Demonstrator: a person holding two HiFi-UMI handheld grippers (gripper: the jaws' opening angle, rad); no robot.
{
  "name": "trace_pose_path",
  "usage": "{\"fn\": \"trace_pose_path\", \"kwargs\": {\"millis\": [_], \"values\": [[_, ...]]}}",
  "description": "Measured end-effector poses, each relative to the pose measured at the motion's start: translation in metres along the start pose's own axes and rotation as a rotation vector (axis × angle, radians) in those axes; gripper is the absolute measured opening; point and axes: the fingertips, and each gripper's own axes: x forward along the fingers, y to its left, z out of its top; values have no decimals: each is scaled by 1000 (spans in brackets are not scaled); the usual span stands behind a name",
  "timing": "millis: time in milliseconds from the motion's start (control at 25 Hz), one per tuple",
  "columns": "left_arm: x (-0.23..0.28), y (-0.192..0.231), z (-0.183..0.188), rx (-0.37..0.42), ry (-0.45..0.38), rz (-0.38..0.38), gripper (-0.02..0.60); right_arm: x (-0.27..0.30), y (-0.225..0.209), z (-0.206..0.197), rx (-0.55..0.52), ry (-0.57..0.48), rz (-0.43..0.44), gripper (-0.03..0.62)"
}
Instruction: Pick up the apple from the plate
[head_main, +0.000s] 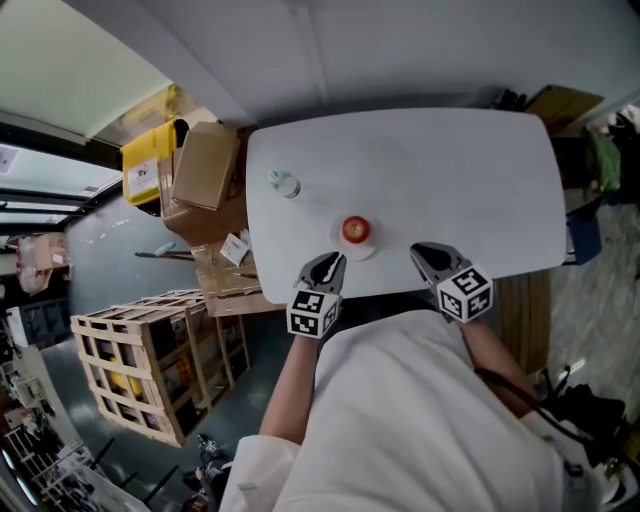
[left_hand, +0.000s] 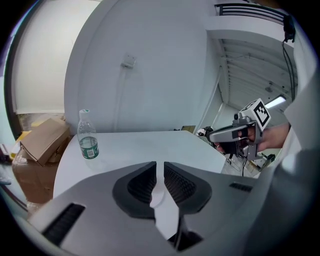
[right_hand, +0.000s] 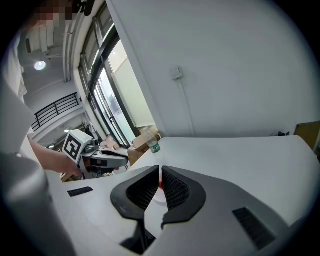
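Note:
A red apple (head_main: 354, 230) sits on a small white plate (head_main: 368, 246) near the front edge of the white table (head_main: 450, 170). My left gripper (head_main: 333, 259) hovers just left of the plate and short of it, its jaws (left_hand: 160, 164) parted by a narrow slit with nothing between them. My right gripper (head_main: 421, 249) hangs to the right of the plate, jaws (right_hand: 160, 168) shut and empty. In the right gripper view a sliver of the apple (right_hand: 160, 184) shows through the jaw line. Neither gripper touches the apple.
A clear water bottle (head_main: 285, 184) stands at the table's left side, also seen in the left gripper view (left_hand: 88, 141). Cardboard boxes (head_main: 205, 165), a yellow bin (head_main: 150, 160) and a wooden crate (head_main: 150, 360) stand on the floor left of the table.

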Motion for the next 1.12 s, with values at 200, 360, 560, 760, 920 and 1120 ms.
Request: {"fn": "trace_pose_path", "kwargs": {"millis": [200,360,560,760,920,1120], "values": [[27,1,-4,3,43,19,80,9,-9,-11,6,41,49,38],[48,2,-13,0,89,28,111,17,-11,-20,27,66,89,38],[72,8,-28,-27,145,65,144,20,-13,-27,37,89,133,38],[92,17,-39,-66,172,112,183,25,-24,-35,51,106,153,38],[106,27,-49,-83,214,160,221,31,-30,-37,60,120,175,38],[118,37,-60,-120,254,196,261,35,-32,-39,56,137,200,38]]}}
